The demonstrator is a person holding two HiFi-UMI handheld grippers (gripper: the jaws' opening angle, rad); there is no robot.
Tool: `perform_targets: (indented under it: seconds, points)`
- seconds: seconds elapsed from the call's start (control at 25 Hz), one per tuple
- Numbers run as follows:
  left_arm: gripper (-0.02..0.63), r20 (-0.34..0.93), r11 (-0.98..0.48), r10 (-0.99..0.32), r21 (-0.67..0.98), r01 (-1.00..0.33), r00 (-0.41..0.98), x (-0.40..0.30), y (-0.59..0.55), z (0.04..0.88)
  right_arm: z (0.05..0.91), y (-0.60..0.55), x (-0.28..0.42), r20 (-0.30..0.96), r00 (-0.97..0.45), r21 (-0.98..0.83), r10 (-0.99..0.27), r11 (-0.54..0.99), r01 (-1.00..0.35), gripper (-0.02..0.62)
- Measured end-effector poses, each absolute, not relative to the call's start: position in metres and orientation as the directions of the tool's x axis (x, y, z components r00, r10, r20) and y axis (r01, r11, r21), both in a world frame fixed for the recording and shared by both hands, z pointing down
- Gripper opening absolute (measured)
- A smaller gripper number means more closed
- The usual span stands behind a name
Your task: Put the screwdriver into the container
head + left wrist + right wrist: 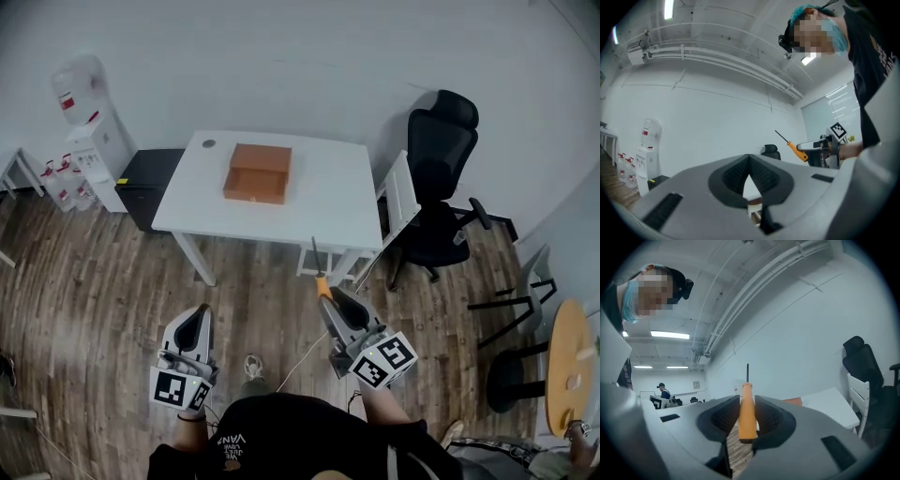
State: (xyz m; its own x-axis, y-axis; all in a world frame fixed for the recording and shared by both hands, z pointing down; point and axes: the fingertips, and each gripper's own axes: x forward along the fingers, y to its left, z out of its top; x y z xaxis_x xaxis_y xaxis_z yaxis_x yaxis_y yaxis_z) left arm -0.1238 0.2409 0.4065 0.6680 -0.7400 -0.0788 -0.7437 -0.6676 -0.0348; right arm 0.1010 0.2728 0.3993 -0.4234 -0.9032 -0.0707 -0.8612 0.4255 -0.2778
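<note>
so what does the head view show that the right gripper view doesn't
Only the head view: the container's open top, the black cabinet, the round wooden table. Only the right gripper view: how the right tongs clamp the screwdriver by its orange handle, plus ceiling lights and a distant person. Both: screwdriver, white table, black chair.

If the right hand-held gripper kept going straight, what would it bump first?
Probably the white rectangular table, led by the orange-handled screwdriver the right hand-held gripper grips. Height is unclear; it might pass over toward the brown box.
</note>
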Motion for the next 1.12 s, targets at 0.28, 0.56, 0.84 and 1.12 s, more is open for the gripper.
perform_targets:
  seconds: [0.28, 0.56, 0.84, 1.12]
  points:
    - [0.014, -0.082, -0.689, -0.72, -0.031, -0.724, 0.689, -0.144, 0.167, 0.402, 0.393, 0.204, 0.078, -0.072, -0.403, -0.243, -0.912, 0.408, -0.88, 0.107]
    - [0.014, -0.088, -0.723, -0.685, -0.035, -0.69, 0.723, -0.157, 0.109, 0.401, 0.391, 0.152, 0.061, -0.072, -0.367, -0.233, -0.927, 0.374, -0.898, 0.107]
    - [0.014, -0.093, -0.753, -0.653, -0.03, -0.657, 0.752, -0.162, 0.07, 0.405, 0.394, 0.122, 0.051, -0.057, -0.339, -0.225, -0.939, 0.343, -0.912, 0.107]
    - [0.014, -0.081, -0.763, -0.643, -0.014, -0.646, 0.762, -0.157, 0.041, 0.411, 0.4, 0.098, 0.056, -0.037, -0.322, -0.231, -0.946, 0.321, -0.918, 0.107]
